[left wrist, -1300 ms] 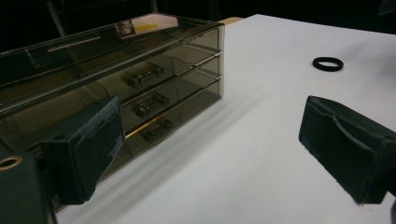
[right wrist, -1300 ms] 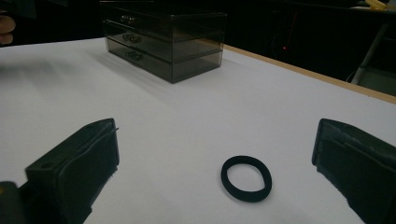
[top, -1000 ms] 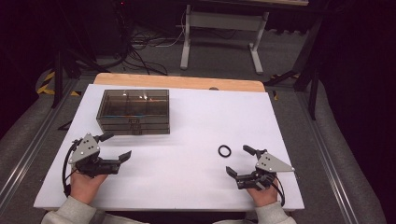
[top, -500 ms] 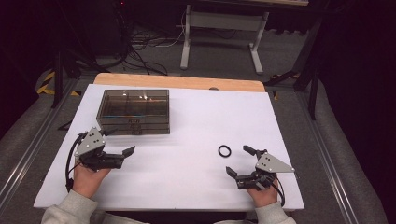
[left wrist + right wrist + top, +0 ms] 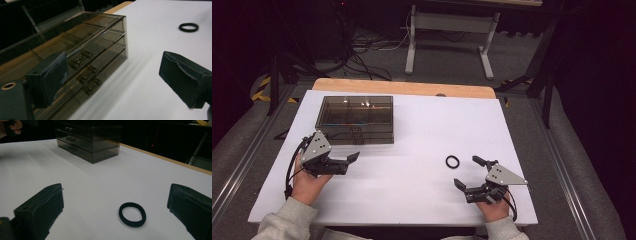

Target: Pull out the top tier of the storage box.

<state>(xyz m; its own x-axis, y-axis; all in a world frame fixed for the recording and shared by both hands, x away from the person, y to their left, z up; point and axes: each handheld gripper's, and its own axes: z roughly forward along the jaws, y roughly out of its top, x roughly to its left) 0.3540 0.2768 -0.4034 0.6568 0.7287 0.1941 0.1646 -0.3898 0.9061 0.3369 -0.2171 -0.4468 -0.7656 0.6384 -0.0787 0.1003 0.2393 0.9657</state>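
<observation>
One smoked drawer box (image 5: 355, 119), three drawers; one black ring (image 5: 452, 161); two tongs.

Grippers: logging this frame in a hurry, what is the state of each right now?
Left gripper: jaws open, empty, beside the drawer box.
Right gripper: jaws open, empty, the black ring lying ahead of them.

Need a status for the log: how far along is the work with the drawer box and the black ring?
Nothing looks done: the drawer box is closed and the black ring lies loose. In hand: the open left tongs near the drawers, the open right tongs behind the ring. Grasping remains.
</observation>
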